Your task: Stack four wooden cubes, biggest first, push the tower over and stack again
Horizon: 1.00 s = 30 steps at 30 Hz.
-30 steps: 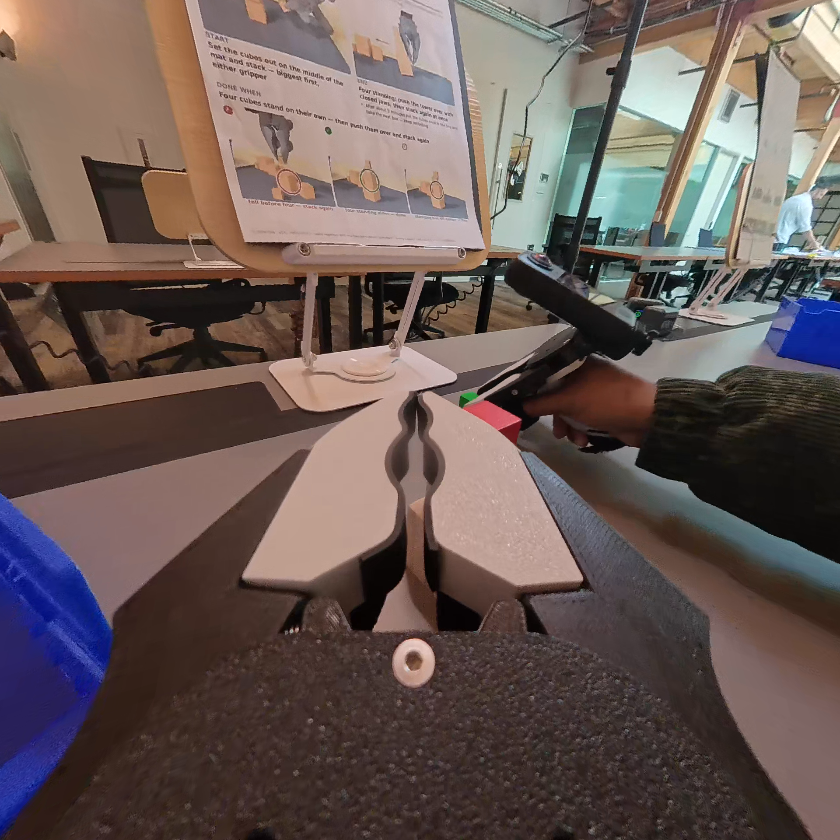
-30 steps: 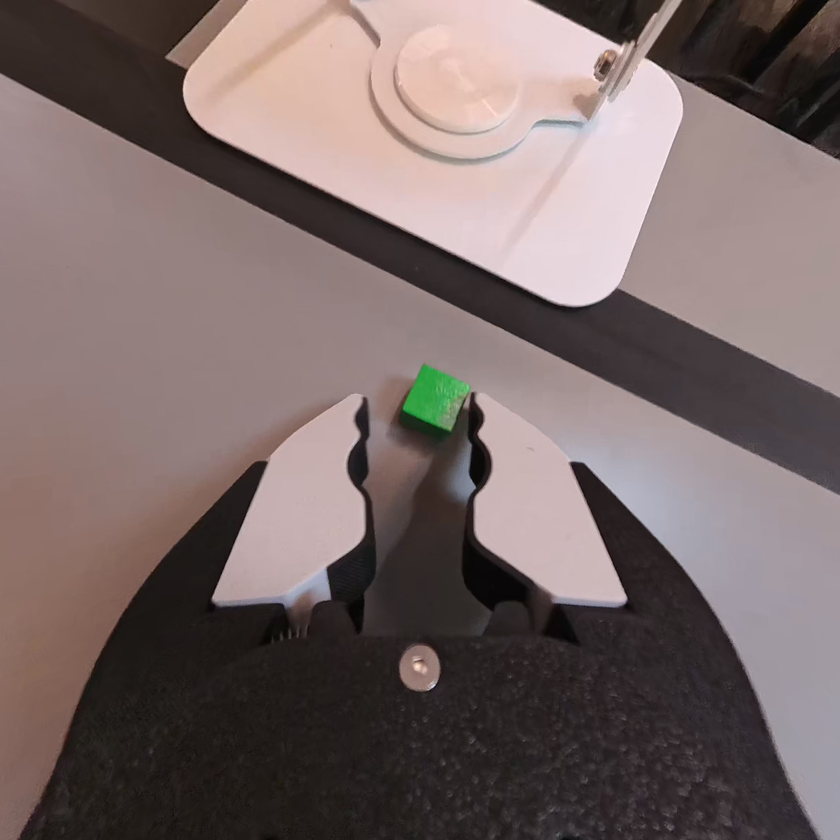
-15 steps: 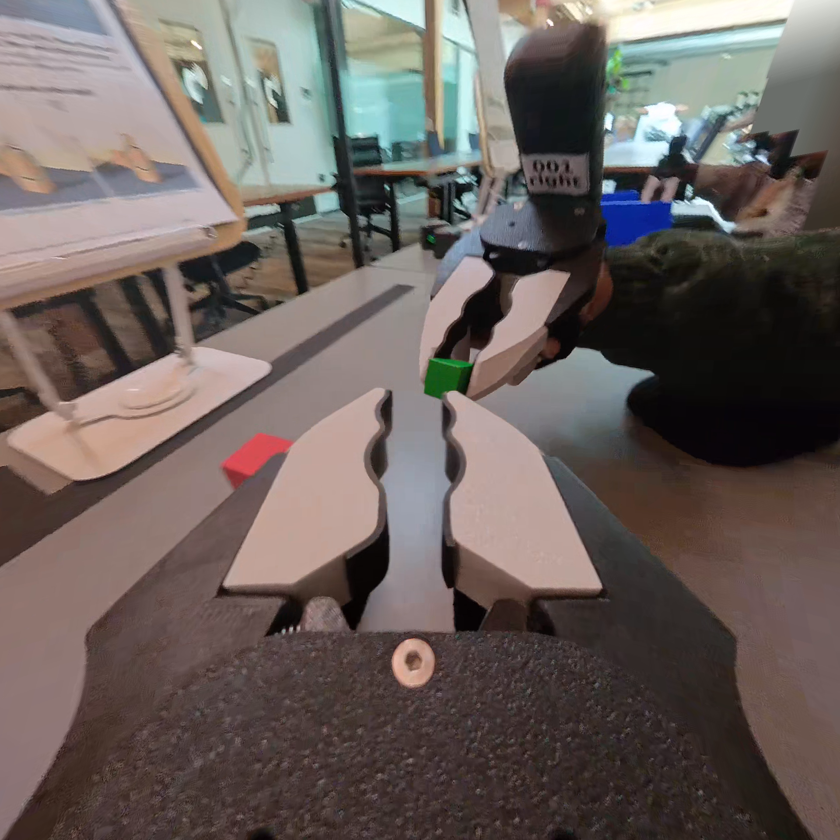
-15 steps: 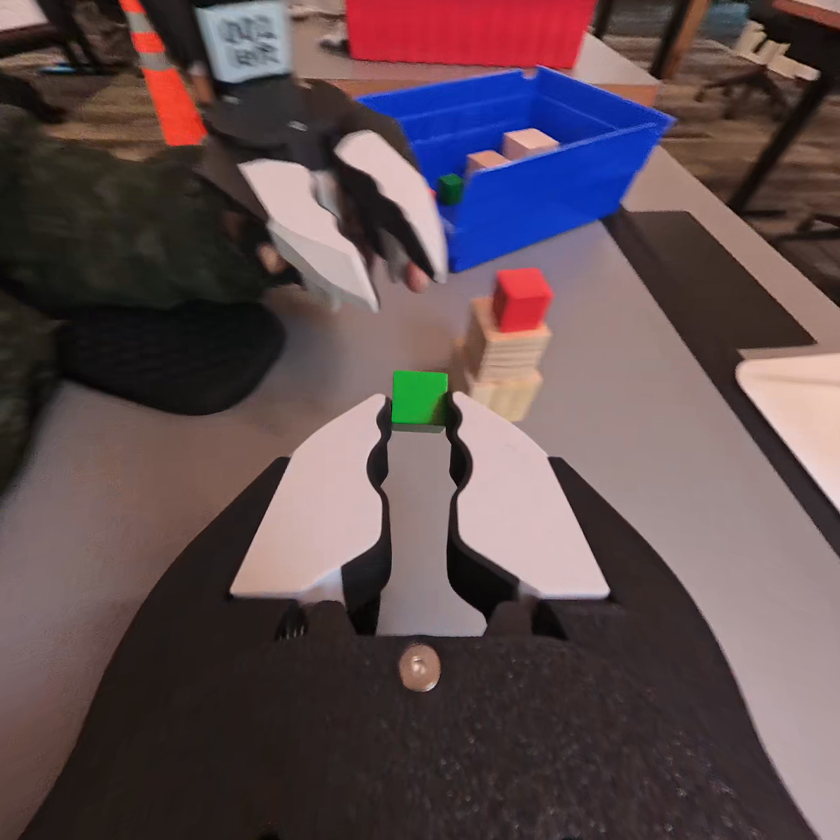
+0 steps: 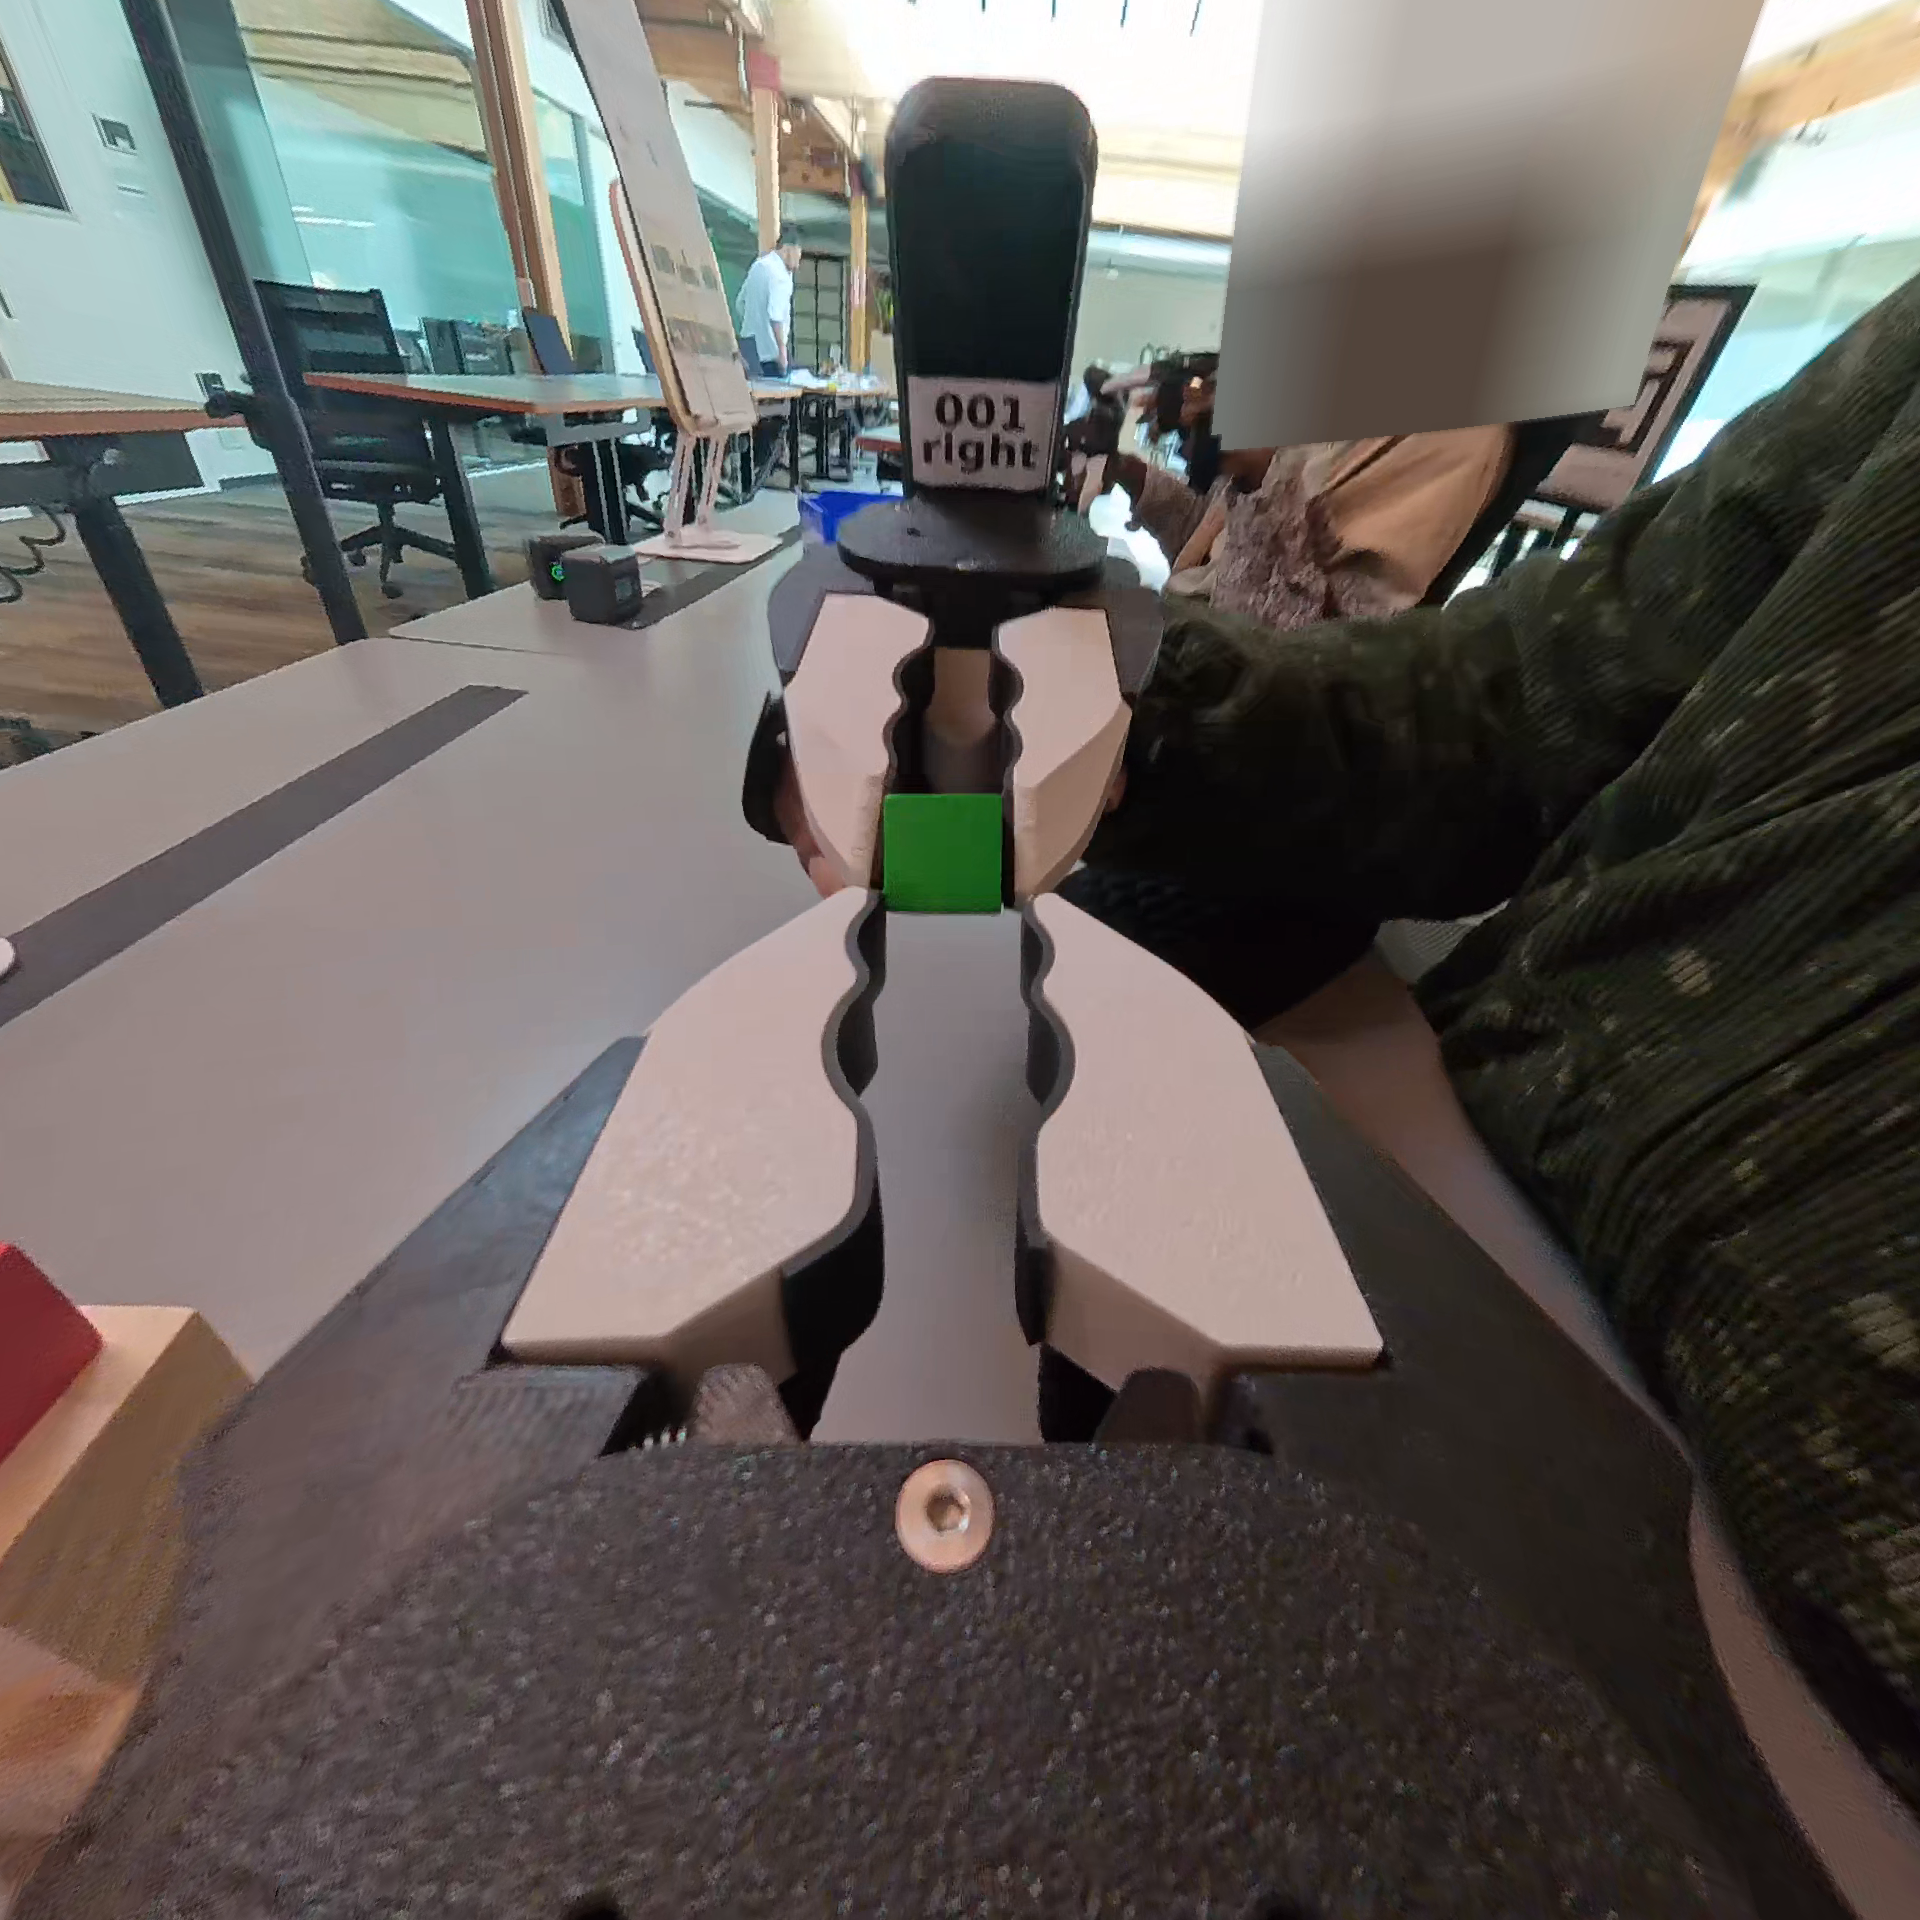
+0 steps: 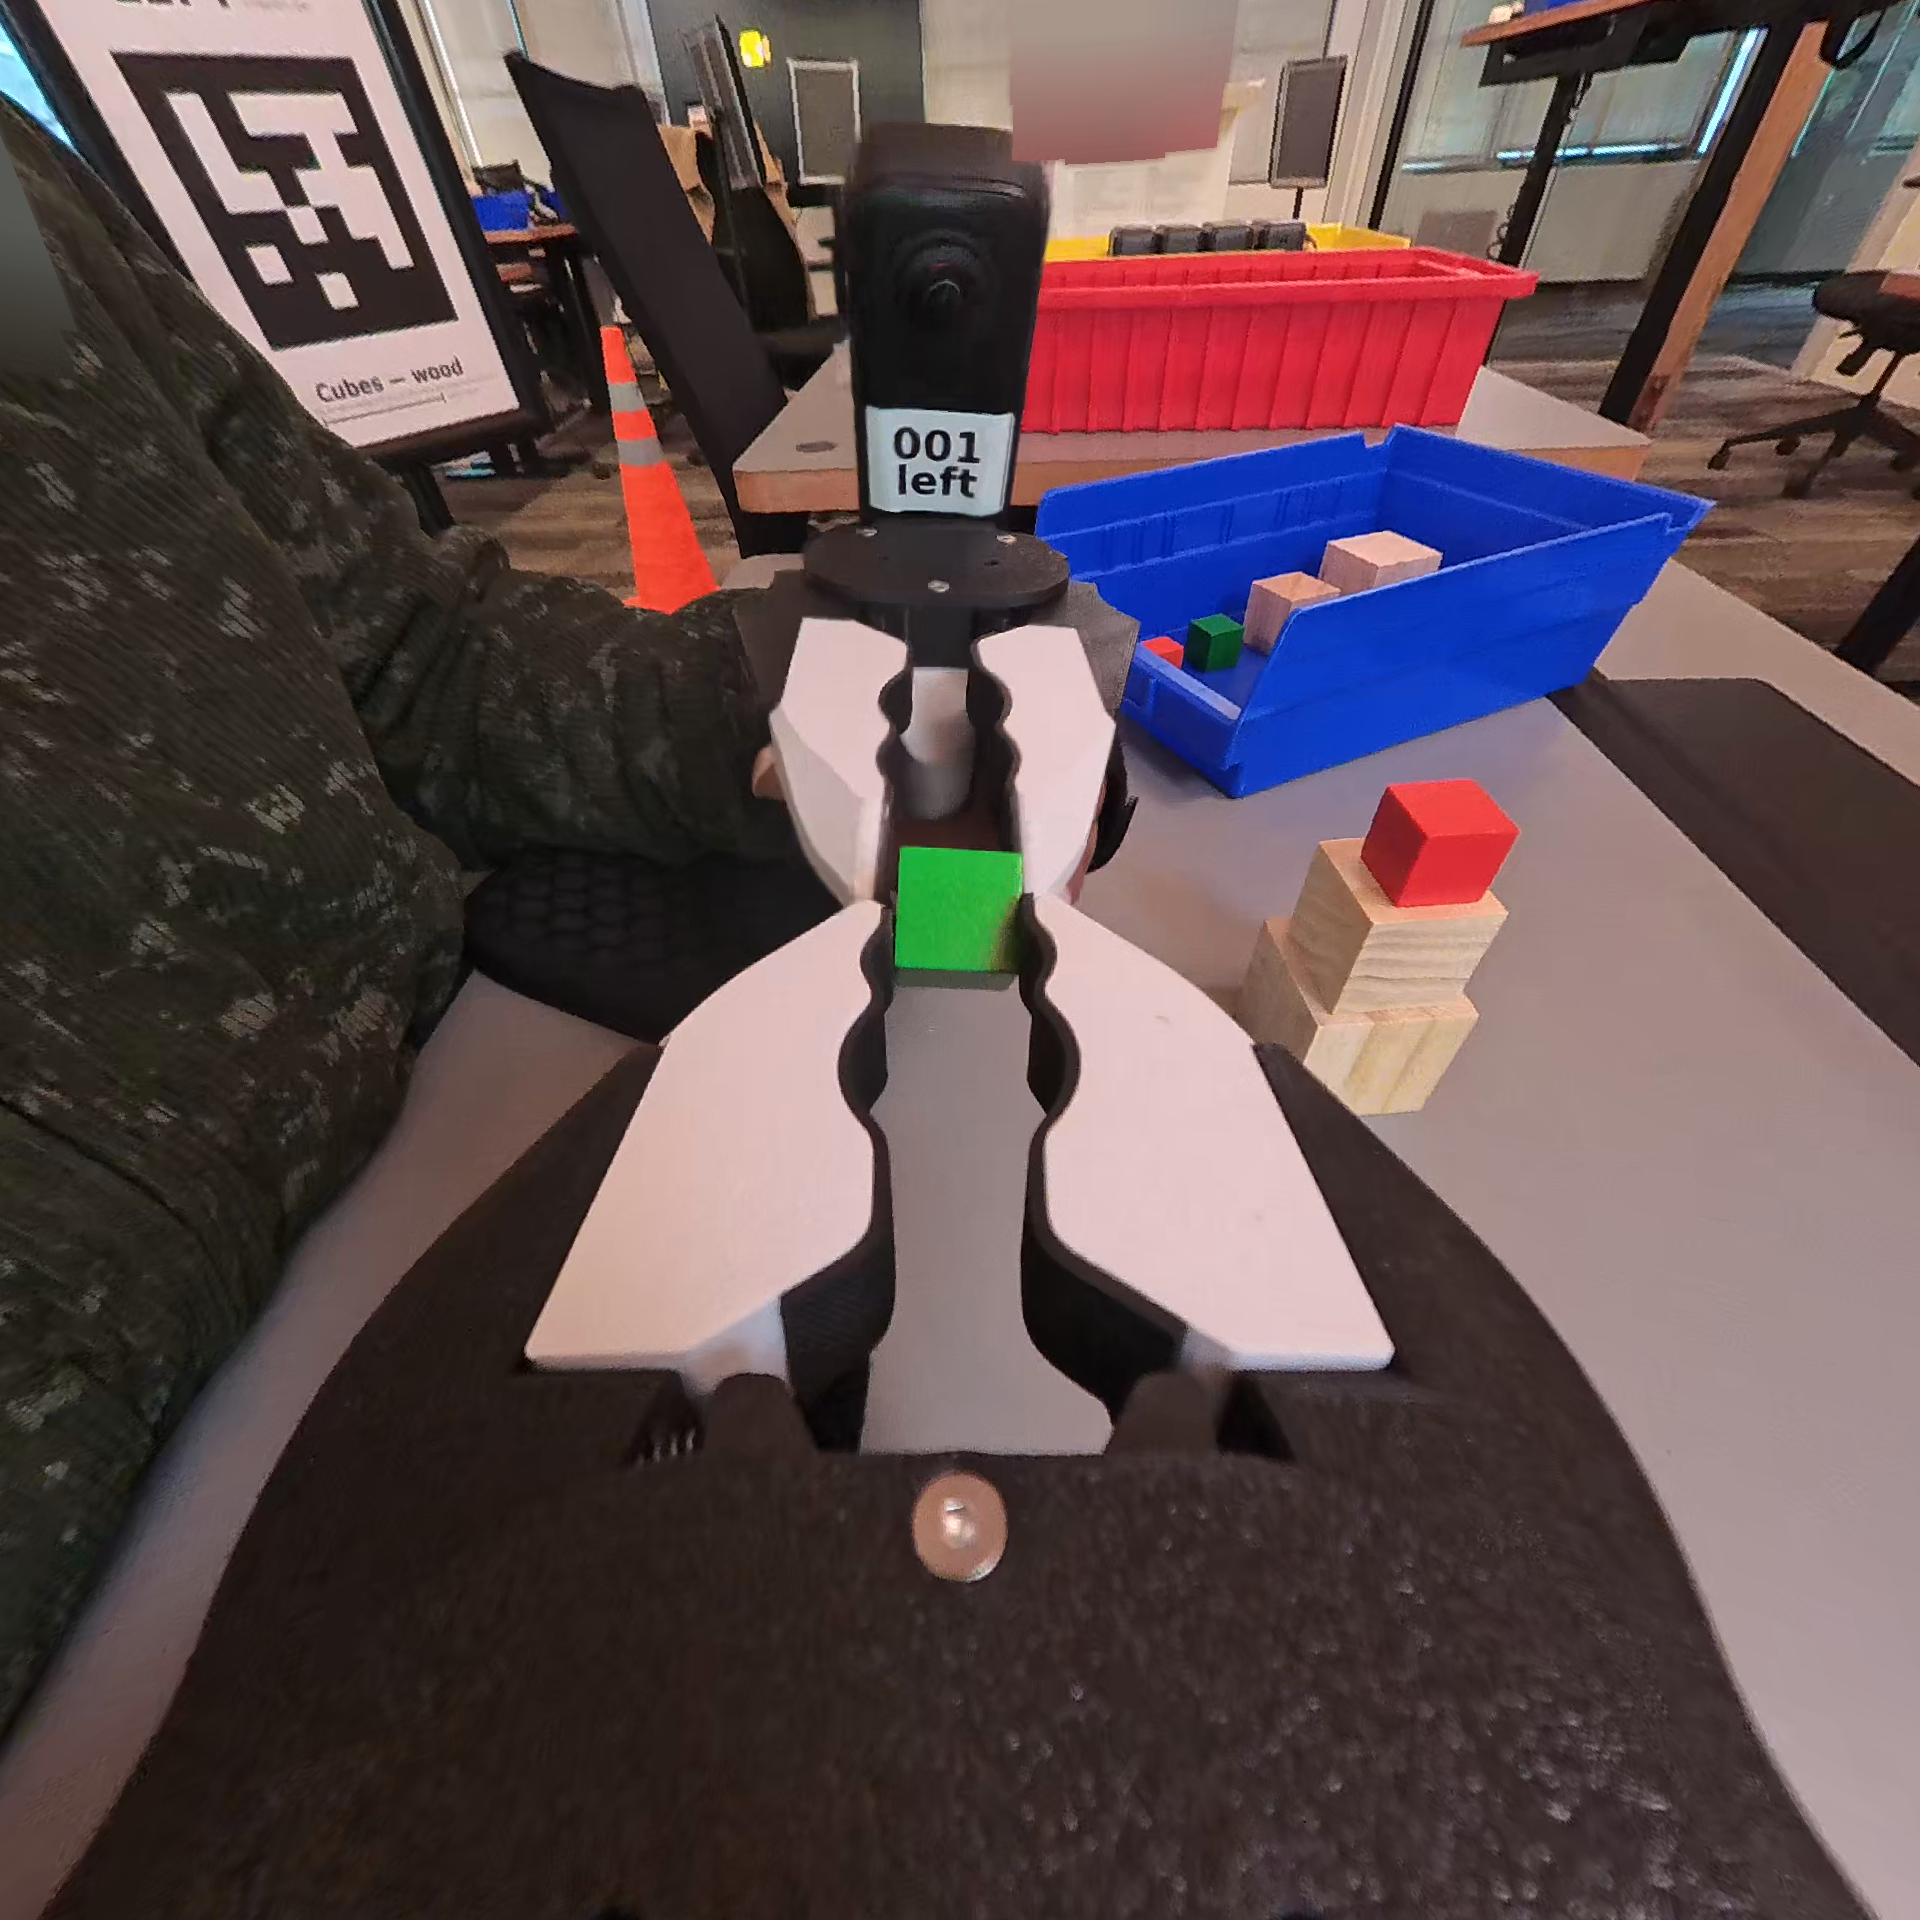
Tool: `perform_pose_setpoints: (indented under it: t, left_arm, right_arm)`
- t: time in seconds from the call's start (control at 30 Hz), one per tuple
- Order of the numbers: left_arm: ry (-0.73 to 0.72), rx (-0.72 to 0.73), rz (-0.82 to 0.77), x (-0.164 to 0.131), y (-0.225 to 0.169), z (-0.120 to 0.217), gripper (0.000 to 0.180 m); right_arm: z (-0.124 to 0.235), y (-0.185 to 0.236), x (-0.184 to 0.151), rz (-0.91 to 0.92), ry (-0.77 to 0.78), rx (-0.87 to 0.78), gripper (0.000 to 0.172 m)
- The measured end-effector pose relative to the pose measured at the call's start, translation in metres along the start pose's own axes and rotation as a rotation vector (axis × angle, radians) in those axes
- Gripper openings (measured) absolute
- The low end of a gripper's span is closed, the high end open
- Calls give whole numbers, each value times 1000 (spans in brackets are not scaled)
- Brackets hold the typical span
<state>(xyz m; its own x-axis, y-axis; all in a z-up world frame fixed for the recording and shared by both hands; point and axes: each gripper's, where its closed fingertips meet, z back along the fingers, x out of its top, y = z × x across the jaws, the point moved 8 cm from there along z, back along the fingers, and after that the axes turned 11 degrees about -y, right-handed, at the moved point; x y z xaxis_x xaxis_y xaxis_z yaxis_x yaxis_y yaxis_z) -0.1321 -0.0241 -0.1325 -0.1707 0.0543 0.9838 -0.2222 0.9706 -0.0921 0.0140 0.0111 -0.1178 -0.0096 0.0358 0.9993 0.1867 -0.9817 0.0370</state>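
Observation:
My right gripper (image 6: 956, 914) is shut on a small green cube (image 6: 954, 909) and holds it above the grey table (image 6: 1558, 1195). In the left wrist view the right gripper (image 5: 940, 873) faces me with the green cube (image 5: 940, 852) pinched at its fingertips. My left gripper (image 5: 943, 909) is open, tip to tip with the right one. Its fingertips (image 5: 857, 914) reach the cube's near edge without pressing on it. It shows in the right wrist view (image 6: 956, 883) just behind the cube. To the right stands a stack of two wooden blocks (image 6: 1382, 956) topped by a red cube (image 6: 1439, 842).
A blue bin (image 6: 1455, 665) with several small cubes sits beyond the stack, with a red bin (image 6: 1247, 332) on the table behind it. A person's dark green sleeve (image 6: 208, 831) fills the left side. The stack also shows at the lower left of the left wrist view (image 5: 94, 1455). Both grippers' tips are close together, under 4 cm apart.
My right gripper closed on the green cube on the table, lifted it and swung round to face the left gripper. My left gripper opened from shut and moved up to the cube.

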Motion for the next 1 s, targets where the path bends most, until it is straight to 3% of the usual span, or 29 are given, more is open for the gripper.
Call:
perform_pose_setpoints:
  t: [0.33, 0.7, 0.8, 0.93, 1.0]
  left_arm:
    - [15, 20, 44, 0, 6, 4, 20]
    - [282, 40, -58, -6, 9, 14, 21]
    - [307, 29, -64, -9, 7, 12, 21]
    - [203, 20, -74, -6, 6, 12, 20]
    - [137, 1, -62, -2, 5, 11, 30]
  right_arm:
    - [-3, -1, -10, 19, -51, -28, 23]
    - [-4, -3, -26, 27, 76, -45, 28]
    - [-6, -2, -33, 19, 116, -35, 21]
    - [-4, -2, -32, -3, 20, -34, 21]
    - [-2, -2, -28, -10, -43, -30, 21]
